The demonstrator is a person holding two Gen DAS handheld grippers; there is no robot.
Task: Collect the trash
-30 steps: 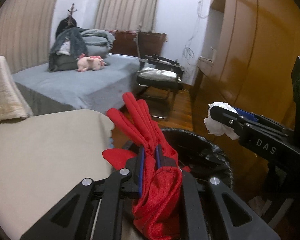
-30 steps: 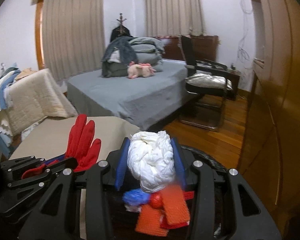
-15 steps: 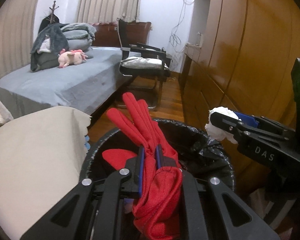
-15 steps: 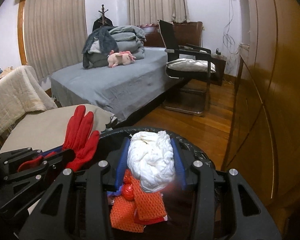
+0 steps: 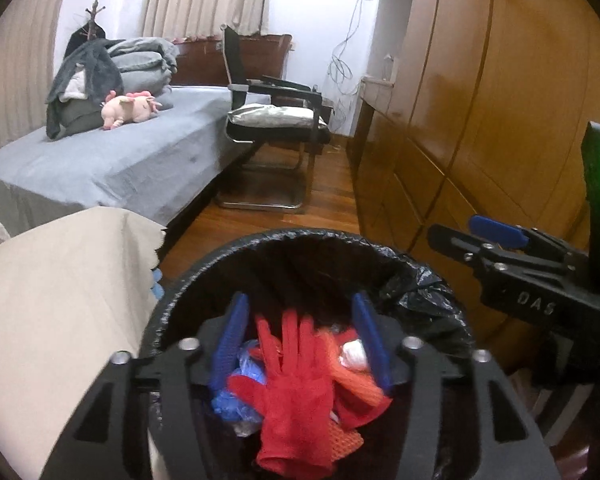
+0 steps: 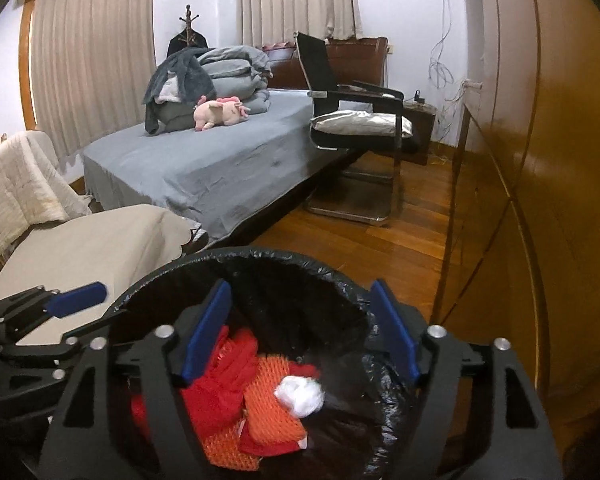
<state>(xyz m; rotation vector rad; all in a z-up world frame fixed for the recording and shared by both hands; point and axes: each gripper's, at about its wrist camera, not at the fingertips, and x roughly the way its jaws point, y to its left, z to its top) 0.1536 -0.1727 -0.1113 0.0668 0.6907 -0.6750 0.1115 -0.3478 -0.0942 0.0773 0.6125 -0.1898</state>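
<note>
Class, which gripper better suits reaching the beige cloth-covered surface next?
Probably left: both grippers' jaws just opened, empty, but the left gripper hangs beside the beige cloth-covered surface; right gripper is farther.

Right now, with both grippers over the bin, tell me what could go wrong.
1. The left gripper and right gripper, jaws just opened and empty, hang inside the rim of the trash bin; pulling back carelessly could snag the black liner.
2. The red glove lies high on the pile; a low finger might drag it out.
3. The white wad sits loosely on top and could roll off if the bin is bumped.
</note>
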